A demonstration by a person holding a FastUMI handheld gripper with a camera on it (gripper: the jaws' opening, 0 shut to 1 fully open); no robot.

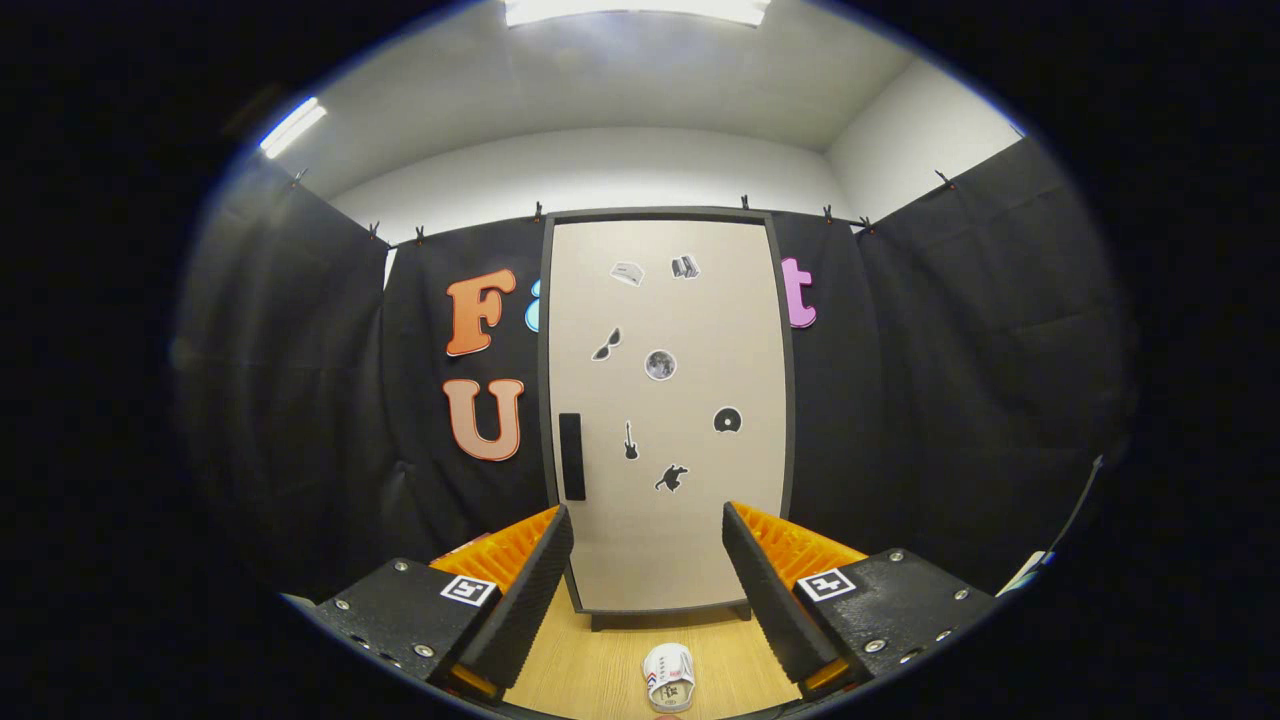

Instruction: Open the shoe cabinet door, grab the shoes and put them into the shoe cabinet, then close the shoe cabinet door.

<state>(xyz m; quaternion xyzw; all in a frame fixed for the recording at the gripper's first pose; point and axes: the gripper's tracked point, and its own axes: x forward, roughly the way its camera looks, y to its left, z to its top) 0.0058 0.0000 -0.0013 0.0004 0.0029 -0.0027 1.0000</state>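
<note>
A tall shoe cabinet (665, 410) with a beige door and a dark frame stands upright ahead of me, its door shut. A dark vertical handle (571, 456) sits on the door's left side, and several small stickers dot the door. A small white shoe (668, 679) lies on the wooden floor (580, 665) in front of the cabinet, low between my fingers and nearer to me than the door. My gripper (648, 560) is open with nothing between its fingers, held back from the cabinet and pointed at its lower half.
Black cloth walls close in the booth to the left, right and behind the cabinet. The wooden floor runs from the cabinet's feet toward me. A pale object (1030, 572) shows at the far right, low against the cloth.
</note>
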